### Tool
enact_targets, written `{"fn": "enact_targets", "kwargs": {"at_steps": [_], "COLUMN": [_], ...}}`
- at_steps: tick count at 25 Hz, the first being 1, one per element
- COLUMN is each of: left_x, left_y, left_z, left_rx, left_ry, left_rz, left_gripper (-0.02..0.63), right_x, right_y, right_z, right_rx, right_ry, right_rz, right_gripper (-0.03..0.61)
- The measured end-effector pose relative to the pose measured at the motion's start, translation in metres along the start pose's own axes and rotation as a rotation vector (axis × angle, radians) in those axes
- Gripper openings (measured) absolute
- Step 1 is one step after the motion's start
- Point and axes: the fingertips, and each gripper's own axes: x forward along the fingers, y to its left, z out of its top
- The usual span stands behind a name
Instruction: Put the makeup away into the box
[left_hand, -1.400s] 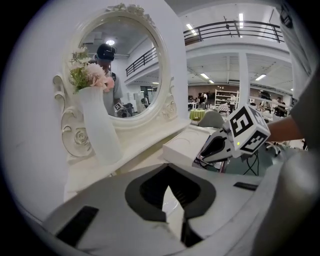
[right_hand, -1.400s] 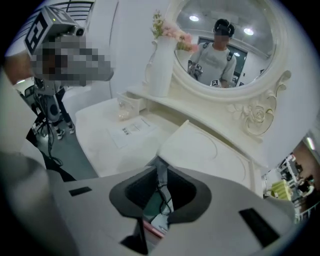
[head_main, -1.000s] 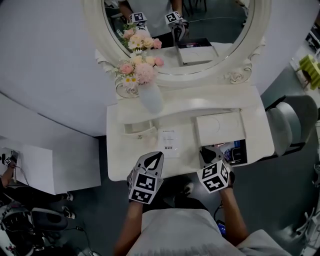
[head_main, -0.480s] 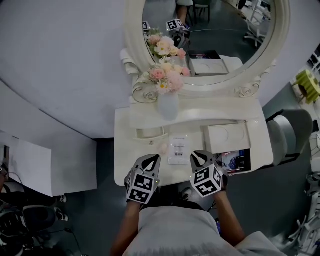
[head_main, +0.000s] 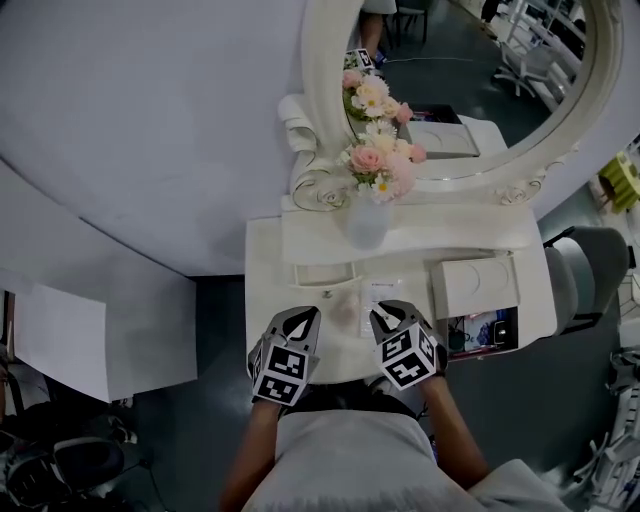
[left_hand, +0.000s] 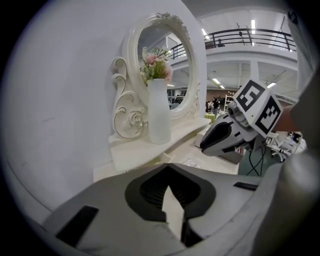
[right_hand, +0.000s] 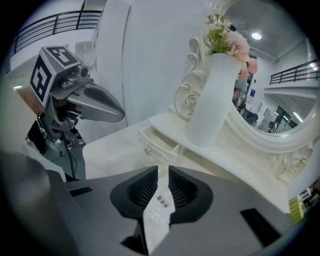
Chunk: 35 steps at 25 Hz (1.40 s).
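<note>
You lose the top of the mirror (head_main: 470, 60) at the head view's upper edge. Inside the box (head_main: 476, 287), the dark contents are too small for you to name, and so is the pink thing (head_main: 348, 309) on the table (head_main: 270, 320). Your right gripper (right_hand: 160, 172), whose jaws have just been closing, covers the near end of the card (head_main: 384, 290), and the card's print is unreadable. A white printed strip (right_hand: 158, 205) stands between those jaws, perhaps pinched, perhaps the card seen through the gap; you cannot tell which.
</note>
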Motion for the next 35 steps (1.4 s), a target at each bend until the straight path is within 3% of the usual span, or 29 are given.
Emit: {"fn": "enact_targets", "kwargs": {"at_steps": [13, 24, 35], "left_x": [0.006, 0.01, 0.009], "left_y": [0.041, 0.049, 0.049], "left_z": [-0.03, -0.041, -0.039], "left_rx": [-0.002, 0.003, 0.028], "left_ry": [0.049, 0.066, 0.062], "left_rz": [-0.033, -0.055, -0.073], "left_gripper": [0.006, 0.006, 0.006], "right_x": [0.076, 0.106, 0.109], "right_y": [0.037, 0.041, 0.044], "right_z": [-0.02, -0.034, -0.032], "right_rx": [0.029, -0.054, -0.085], "right_ry": [0.157, 0.25, 0.218], "right_rz": [0.13, 0.092, 0.05], "right_gripper": [0.132, 0.144, 0.098]}}
